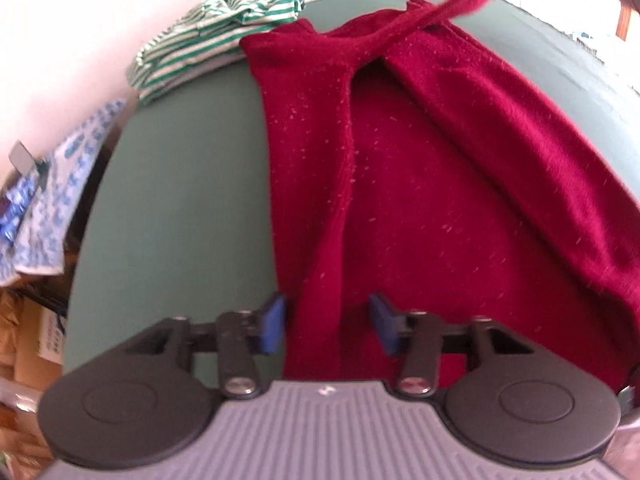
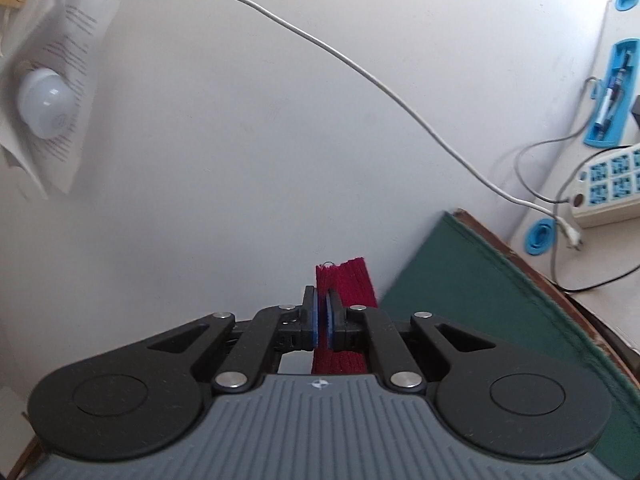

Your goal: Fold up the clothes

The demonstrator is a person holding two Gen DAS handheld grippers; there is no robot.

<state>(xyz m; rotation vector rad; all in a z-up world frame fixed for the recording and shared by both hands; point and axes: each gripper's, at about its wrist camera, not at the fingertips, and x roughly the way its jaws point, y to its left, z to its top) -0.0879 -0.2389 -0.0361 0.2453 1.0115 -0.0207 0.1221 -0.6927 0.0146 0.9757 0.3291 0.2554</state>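
Note:
A dark red knit garment (image 1: 420, 180) lies spread on the green table top (image 1: 180, 200). One of its sleeves (image 1: 460, 4) is stretched up and off toward the top right. My left gripper (image 1: 328, 326) points down at the garment's near left edge. Its blue pads (image 1: 274, 328) stand apart, a fold of red cloth rises between them, and they do not press on it. In the right wrist view my right gripper (image 2: 322, 312) is shut on the red ribbed cuff (image 2: 346, 280), held level over the table's corner (image 2: 480, 300) and facing a white wall.
A folded green-and-white striped garment (image 1: 200, 40) sits at the table's far left corner. Blue-patterned cloths (image 1: 60, 184) hang off to the left. Beyond the table's right edge are a power strip (image 2: 608, 192), cables (image 2: 360, 68) and a blue pen case (image 2: 612, 96).

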